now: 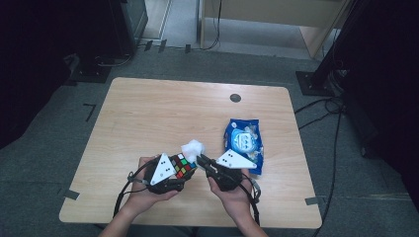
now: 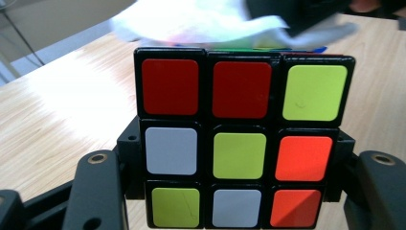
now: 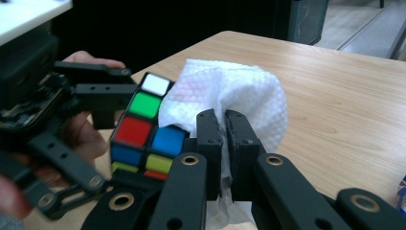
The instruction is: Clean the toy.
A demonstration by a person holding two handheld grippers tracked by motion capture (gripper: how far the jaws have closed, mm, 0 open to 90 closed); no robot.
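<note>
High view: near the front edge of the wooden counter (image 1: 148, 113), the left hand-held gripper (image 1: 174, 174) is clamped on a Rubik's cube (image 1: 183, 166), its jaws pressing the cube's two sides in the left gripper view. Just right of it, the right hand-held gripper (image 1: 201, 161) pinches a crumpled white paper towel (image 1: 193, 148) against the cube's top. Farther right, a blue snack packet (image 1: 243, 140) lies flat on the counter.

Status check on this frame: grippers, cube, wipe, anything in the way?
Left gripper clamped on Rubik's cube. Right gripper pinching white wipe, pressed on cube's top. Blue wipes pack lies beside right hand, not obstructing.
</note>
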